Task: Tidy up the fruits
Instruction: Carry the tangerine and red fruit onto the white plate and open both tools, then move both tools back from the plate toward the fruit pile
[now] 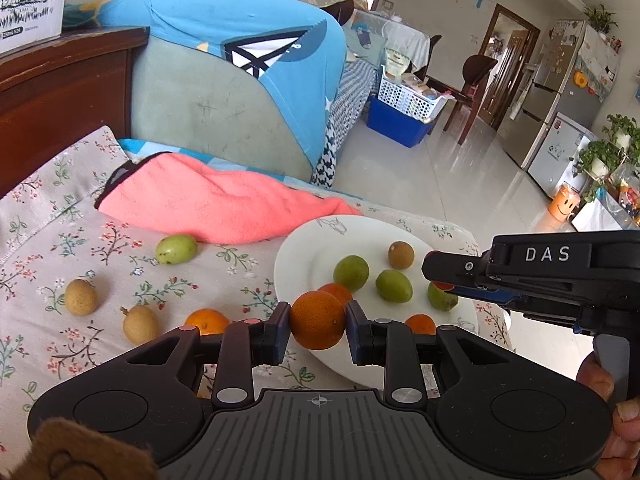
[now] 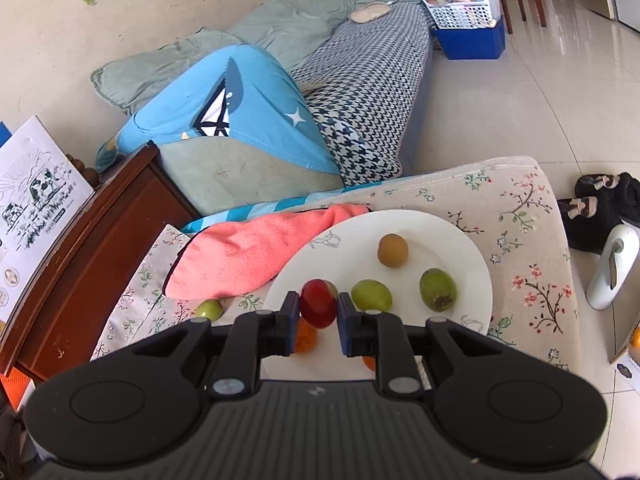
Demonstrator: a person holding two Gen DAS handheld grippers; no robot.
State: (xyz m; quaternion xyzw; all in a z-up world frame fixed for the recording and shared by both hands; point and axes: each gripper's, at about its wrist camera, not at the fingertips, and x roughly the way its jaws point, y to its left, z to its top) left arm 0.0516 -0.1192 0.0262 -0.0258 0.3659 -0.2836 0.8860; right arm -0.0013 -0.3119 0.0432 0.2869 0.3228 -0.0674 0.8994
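My left gripper (image 1: 318, 322) is shut on a small orange fruit (image 1: 317, 320), held over the near rim of the white plate (image 1: 296, 256). My right gripper (image 2: 318, 310) is shut on a red fruit (image 2: 318, 302) above the plate (image 2: 476, 256); in the left wrist view it reaches in from the right (image 1: 434, 276). The plate holds several green fruits (image 1: 351, 273), a brown longan (image 1: 401, 255) and orange ones (image 1: 420, 324). On the flowered cloth lie a green fruit (image 1: 176, 249), two pale longans (image 1: 81, 297) and another orange (image 1: 208, 320).
A pink towel (image 1: 212, 204) lies behind the plate on the cloth. A wooden cabinet (image 1: 60, 88) stands at left, a cushioned sofa (image 1: 224, 108) behind. The cloth's edge drops to a tiled floor (image 1: 460, 184) on the right. A person's fingers (image 1: 616, 420) hold the right gripper's handle.
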